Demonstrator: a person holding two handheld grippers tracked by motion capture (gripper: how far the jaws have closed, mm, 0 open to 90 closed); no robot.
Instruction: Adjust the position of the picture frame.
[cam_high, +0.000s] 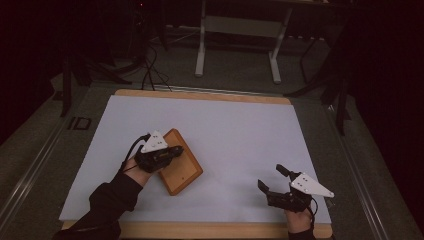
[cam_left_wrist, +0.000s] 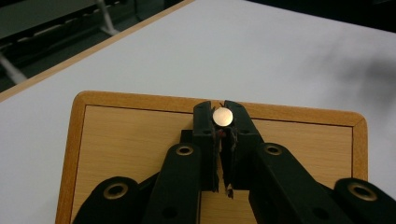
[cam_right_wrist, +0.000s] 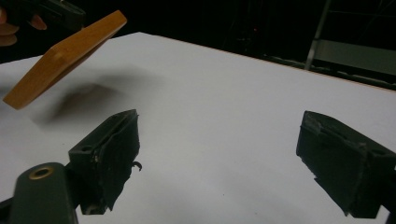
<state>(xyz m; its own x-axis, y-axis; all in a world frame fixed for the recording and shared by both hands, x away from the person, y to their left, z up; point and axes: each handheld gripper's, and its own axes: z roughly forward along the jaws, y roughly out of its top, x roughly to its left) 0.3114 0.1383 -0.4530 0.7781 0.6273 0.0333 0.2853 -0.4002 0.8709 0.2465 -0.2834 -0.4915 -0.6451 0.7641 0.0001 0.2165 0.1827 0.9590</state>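
Note:
A rectangular wooden board (cam_high: 184, 174) with a darker rim hangs tilted above the white table top, casting a shadow below it in the right gripper view. My left gripper (cam_high: 178, 150) is shut on a small round metal knob (cam_left_wrist: 222, 116) in the middle of the board (cam_left_wrist: 116, 140); both jaws press on the knob's stem in the left gripper view. The board (cam_right_wrist: 65, 53) is lifted at the top left of the right gripper view. My right gripper (cam_high: 271, 177) stands open near the front right of the table, its jaws (cam_right_wrist: 217, 140) wide apart with nothing between them.
A white sheet (cam_high: 230, 130) covers the wooden table, whose edge (cam_high: 200, 95) shows at the back and front. A grey metal stand (cam_high: 240, 30) and cables lie on the dark floor beyond the table.

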